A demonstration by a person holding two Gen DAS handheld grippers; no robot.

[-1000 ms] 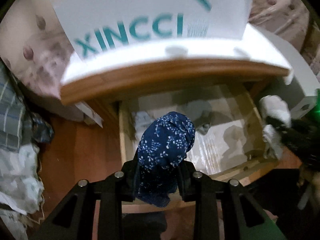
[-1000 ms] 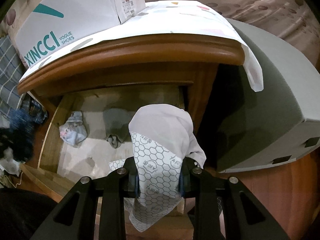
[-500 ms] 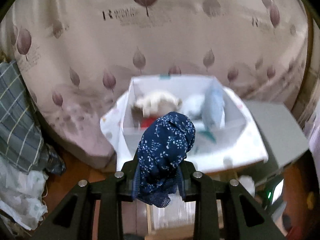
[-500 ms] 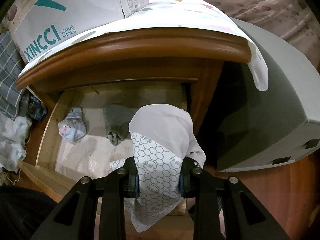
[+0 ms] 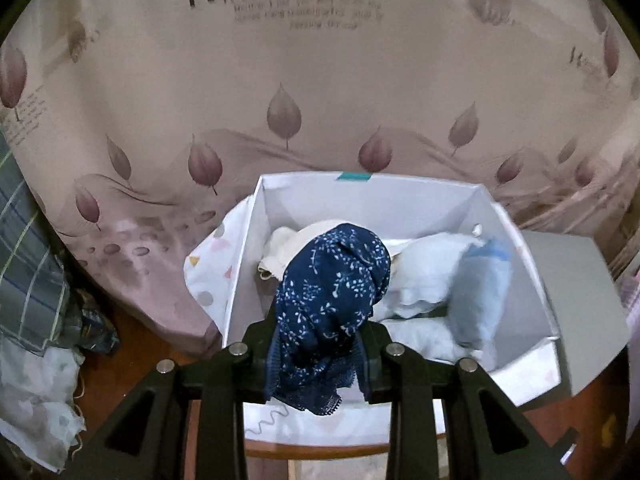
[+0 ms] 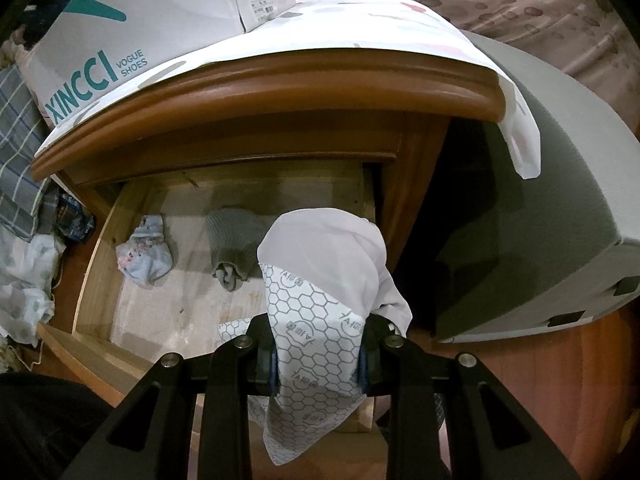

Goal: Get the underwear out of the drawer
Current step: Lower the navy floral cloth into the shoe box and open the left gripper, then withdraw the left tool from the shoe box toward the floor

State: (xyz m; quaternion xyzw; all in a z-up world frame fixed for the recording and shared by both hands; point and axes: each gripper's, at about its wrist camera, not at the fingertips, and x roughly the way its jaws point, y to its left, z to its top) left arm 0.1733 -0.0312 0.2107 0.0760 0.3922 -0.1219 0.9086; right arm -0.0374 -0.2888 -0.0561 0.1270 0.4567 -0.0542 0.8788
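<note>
Left wrist view first: my left gripper [image 5: 320, 350] is clamped on a bunched navy underwear with a white sprig print [image 5: 334, 304], its lace hem hanging below the pads. Just beyond it I look down into an open white shoe box [image 5: 400, 198], where a cream garment [image 5: 282, 250], a white bundle [image 5: 426, 276] and a pale blue piece [image 5: 482, 292] already lie. That box stands on a white cloth with coloured shapes [image 5: 212, 268], and behind it hangs a pinkish leaf-print fabric [image 5: 280, 100]. At far left I see a plaid cloth [image 5: 28, 264].

On the right wrist view, my right gripper [image 6: 318, 354] is closed on a white underwear with a grey honeycomb panel [image 6: 316, 300], held over the near part of the open wooden drawer [image 6: 96, 264]. Farther in, on the drawer floor, I see a pale blue floral piece [image 6: 146, 254] at left and a rolled grey piece [image 6: 230, 244] near the middle, apart from each other. Above the drawer is the nightstand top [image 6: 280, 92], with the same box on it, its side printed XINCCI. A grey case [image 6: 560, 216] stands to the right.
</note>
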